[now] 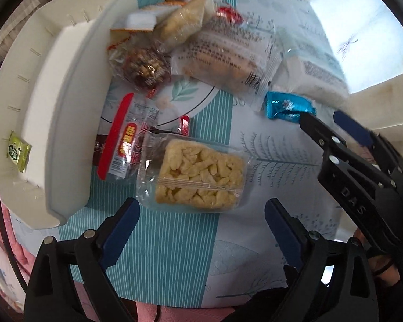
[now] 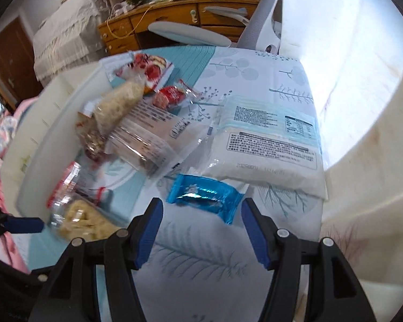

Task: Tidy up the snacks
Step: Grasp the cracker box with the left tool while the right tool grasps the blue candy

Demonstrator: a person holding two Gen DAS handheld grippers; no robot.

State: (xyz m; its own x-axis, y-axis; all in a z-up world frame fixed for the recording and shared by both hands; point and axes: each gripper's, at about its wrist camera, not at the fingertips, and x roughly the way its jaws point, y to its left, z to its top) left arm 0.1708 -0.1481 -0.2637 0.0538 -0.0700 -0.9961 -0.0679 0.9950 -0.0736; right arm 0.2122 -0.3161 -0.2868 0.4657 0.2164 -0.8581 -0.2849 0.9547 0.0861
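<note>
Tray (image 1: 67,112) with a green sweet (image 1: 18,151) shows only from the left tongs (image 1: 201,214), wide above a rice-crisp pack (image 1: 198,174); right tongs (image 2: 201,214) gape before a blue wrapper (image 2: 204,194).

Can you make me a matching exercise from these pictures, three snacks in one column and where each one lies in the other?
Things:
1. shiny blue foil-wrapped candy
2. small green sachet
3. clear-wrapped square block of yellow puffed snack

Places:
A. inside the white plastic bin
B. on the patterned tablecloth just ahead of the open left gripper
C. just ahead of the open right gripper

Pairs: 1-C, 2-A, 3-B
</note>
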